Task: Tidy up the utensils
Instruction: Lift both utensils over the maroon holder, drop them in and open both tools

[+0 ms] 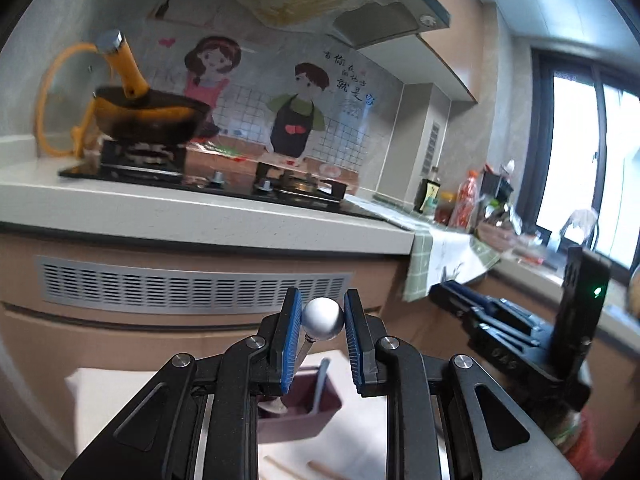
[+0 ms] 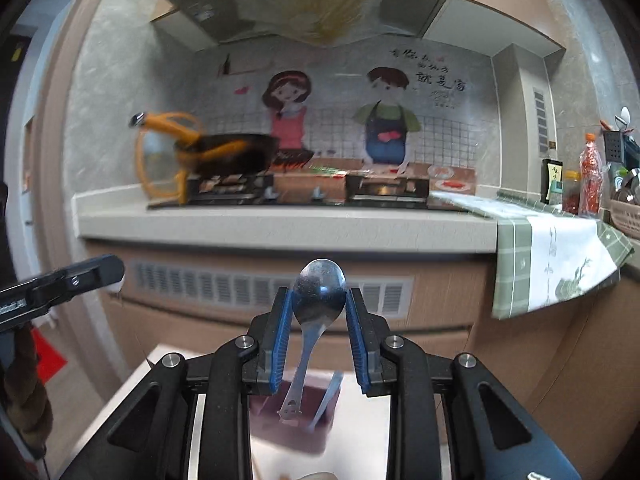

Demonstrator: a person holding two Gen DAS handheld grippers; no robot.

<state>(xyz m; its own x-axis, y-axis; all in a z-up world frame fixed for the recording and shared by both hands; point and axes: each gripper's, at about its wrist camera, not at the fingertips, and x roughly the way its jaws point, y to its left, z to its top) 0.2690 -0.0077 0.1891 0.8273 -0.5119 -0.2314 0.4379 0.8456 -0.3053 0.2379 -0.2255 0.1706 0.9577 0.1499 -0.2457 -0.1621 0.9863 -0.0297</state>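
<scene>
Left wrist view: the left gripper (image 1: 322, 318), its blue pads part-closed, clamps the round bowl of a metal ladle-like utensil (image 1: 322, 318) (a ball-shaped head, its thin handle slanting down behind the left pad). Below the jaws a maroon utensil holder (image 1: 308, 412) stands on a white table (image 1: 120, 396), near its far edge, with a blue-grey handle (image 1: 321, 384) leaning inside it and the bowl of another spoon (image 1: 274, 407) at its left side. Wooden chopsticks (image 1: 320, 470) lie on the table at the bottom of the frame. The right gripper (image 1: 520, 332) shows at the right. Beyond, a dark wok (image 1: 152, 114) with an orange handle sits on a gas hob (image 1: 224, 184) set in a pale counter (image 1: 200, 216).

Right wrist view: the right gripper (image 2: 319, 312), pads likewise part-closed, grips a steel spoon (image 2: 319, 292) by the sides of its bowl; the bowl stands upright above the fingertips and the handle hangs down towards the maroon utensil holder (image 2: 296, 428), blurred, on the white table (image 2: 160, 380). The left gripper (image 2: 64, 280) juts in from the left edge. A green-and-white cloth (image 2: 556, 256) drapes over the counter's right end (image 2: 280, 228)
</scene>
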